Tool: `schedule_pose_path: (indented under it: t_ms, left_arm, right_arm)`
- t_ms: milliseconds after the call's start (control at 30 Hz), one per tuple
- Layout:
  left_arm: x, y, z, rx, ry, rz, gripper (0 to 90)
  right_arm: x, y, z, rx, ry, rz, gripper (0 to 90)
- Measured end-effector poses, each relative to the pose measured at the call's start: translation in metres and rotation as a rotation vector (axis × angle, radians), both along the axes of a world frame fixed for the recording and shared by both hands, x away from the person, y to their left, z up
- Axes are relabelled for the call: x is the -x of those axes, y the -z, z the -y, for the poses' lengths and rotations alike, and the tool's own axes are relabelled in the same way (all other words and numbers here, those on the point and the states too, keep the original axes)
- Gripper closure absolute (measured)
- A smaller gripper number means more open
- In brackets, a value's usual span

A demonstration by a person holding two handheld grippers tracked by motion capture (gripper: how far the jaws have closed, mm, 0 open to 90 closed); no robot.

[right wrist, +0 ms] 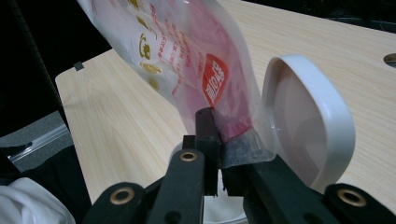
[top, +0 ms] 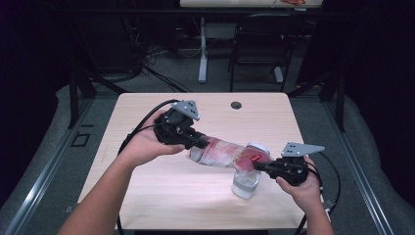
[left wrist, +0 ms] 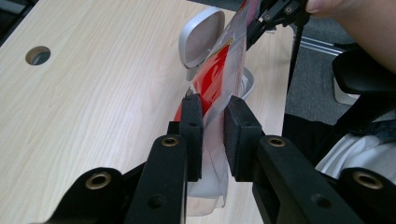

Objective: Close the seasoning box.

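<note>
A clear plastic bag (top: 222,152) with red print is stretched between both grippers above the table. My left gripper (top: 198,143) is shut on one end of the bag (left wrist: 224,70), which passes between its pads (left wrist: 192,121). At the other end, my right gripper (top: 259,165) pinches the bag (right wrist: 187,56) close to its edge. Under that end stands a clear container (top: 245,183) with its white flip lid (top: 258,148) raised. The lid (right wrist: 308,121) rises just beside my right gripper (right wrist: 217,116) and stands behind the bag as the lid (left wrist: 201,35) shows past my left gripper (left wrist: 214,105).
The light wood table (top: 147,196) has a round cable hole (top: 236,105) near its far edge. A black chair (top: 259,44) and a white desk leg (top: 202,49) stand beyond it. Cables trail from both grippers off the table's sides.
</note>
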State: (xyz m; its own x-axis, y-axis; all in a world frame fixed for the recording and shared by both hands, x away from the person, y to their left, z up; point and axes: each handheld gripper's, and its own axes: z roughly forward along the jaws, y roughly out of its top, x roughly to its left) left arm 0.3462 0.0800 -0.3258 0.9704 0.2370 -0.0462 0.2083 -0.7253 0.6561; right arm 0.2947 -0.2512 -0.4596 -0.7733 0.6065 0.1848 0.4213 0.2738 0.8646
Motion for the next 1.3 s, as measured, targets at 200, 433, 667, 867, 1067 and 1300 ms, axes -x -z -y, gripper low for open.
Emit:
schedule_pose_path:
  t_ms: [200, 433, 667, 867, 1067, 1300]
  left_arm:
    - [-0.0004, 0.0001, 0.0001, 0.002, 0.001, 0.001, 78.9]
    - [-0.0017, -0.0001, 0.0007, 0.008, -0.001, -0.003, 78.8]
    - [-0.0025, -0.0009, 0.002, 0.009, 0.0, 0.002, 78.5]
    - [-0.0028, -0.0008, 0.0023, 0.015, -0.005, 0.001, 78.1]
    - [-0.0032, -0.0012, 0.0028, 0.015, -0.006, 0.001, 78.1]
    - [-0.0041, -0.0012, 0.0031, 0.018, -0.007, 0.001, 78.0]
  right_arm:
    - [-0.0001, 0.0002, 0.0001, 0.0, -0.001, -0.001, 87.9]
    - [-0.0002, 0.0007, 0.0007, 0.001, -0.002, -0.001, 88.0]
    - [-0.0003, 0.0013, 0.001, -0.004, 0.003, -0.004, 87.9]
    - [-0.0007, 0.0019, 0.0015, -0.005, 0.001, -0.004, 88.0]
    - [-0.0008, 0.0021, 0.0018, -0.004, 0.002, -0.003, 88.1]
    - [-0.0009, 0.0024, 0.002, -0.006, 0.001, -0.004, 88.1]
